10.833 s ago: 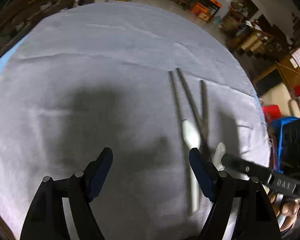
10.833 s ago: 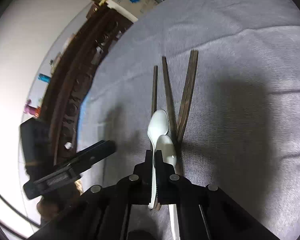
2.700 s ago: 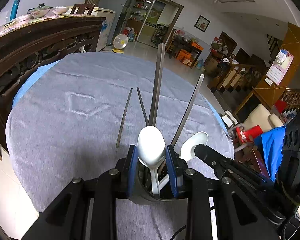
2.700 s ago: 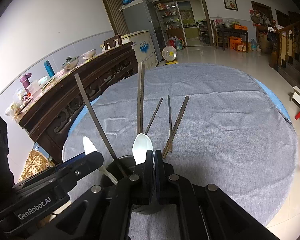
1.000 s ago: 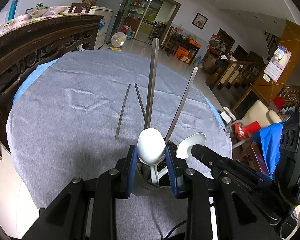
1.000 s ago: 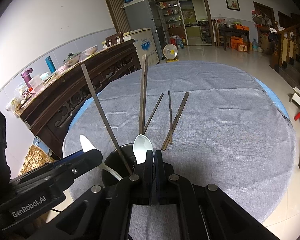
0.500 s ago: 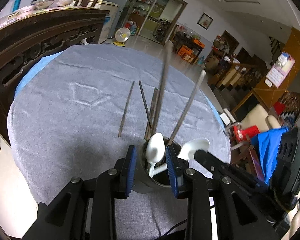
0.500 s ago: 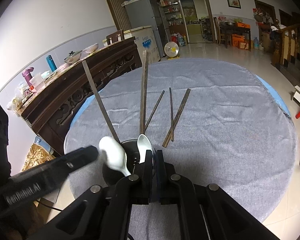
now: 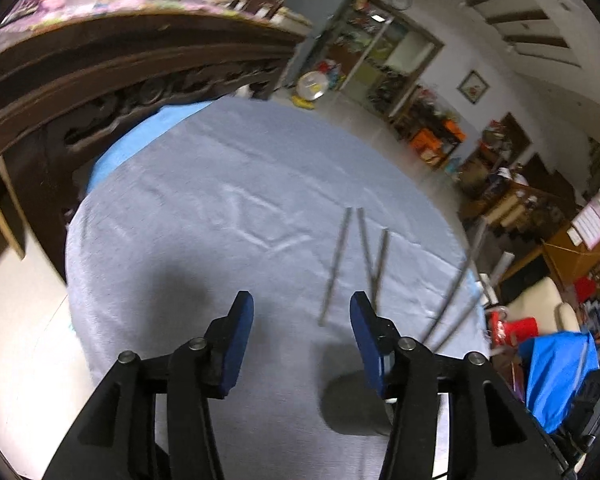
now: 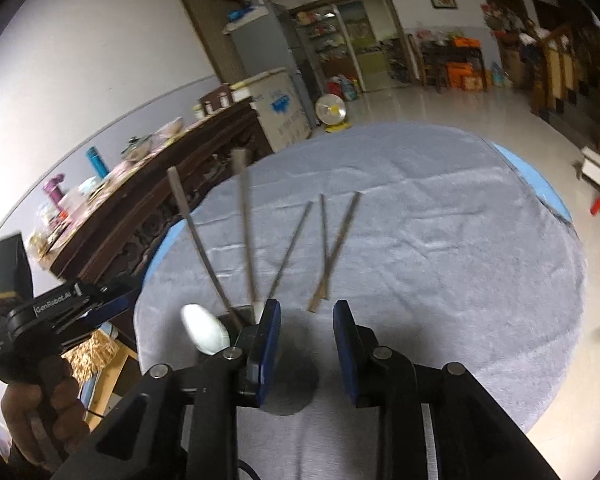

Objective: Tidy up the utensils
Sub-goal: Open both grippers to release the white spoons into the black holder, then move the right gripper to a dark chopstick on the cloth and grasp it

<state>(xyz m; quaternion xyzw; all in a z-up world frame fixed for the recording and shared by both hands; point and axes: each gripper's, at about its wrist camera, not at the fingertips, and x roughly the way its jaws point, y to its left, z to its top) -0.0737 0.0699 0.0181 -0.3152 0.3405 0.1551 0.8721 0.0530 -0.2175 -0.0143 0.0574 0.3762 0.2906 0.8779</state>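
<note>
In the right wrist view a dark holder point(image 10: 244, 314) stands on the grey cloth just behind my right gripper's left finger. It holds a white spoon point(image 10: 204, 330) and two upright chopsticks point(image 10: 246, 232). Three loose chopsticks point(image 10: 328, 248) lie further out on the cloth. My right gripper point(image 10: 306, 344) has its jaws opening, with nothing pressed between the pads. My left gripper point(image 9: 302, 320) is also opening, with nothing between its jaws, over bare cloth left of the holder point(image 9: 352, 404). The loose chopsticks point(image 9: 336, 264) lie ahead of it. A hand grips the left gripper point(image 10: 60, 312) at the far left.
The round table point(image 9: 220, 200) is covered by the grey cloth, and its near edge drops to the floor at the left. A carved dark wooden sideboard point(image 9: 100, 80) runs close along the table's left side. A blue bag point(image 9: 556, 372) and red things sit off the right edge.
Both grippers have let go of their white spoons, which now rest in the holder. The left gripper has swung left away from the holder, and the right gripper has shifted to the holder's right.
</note>
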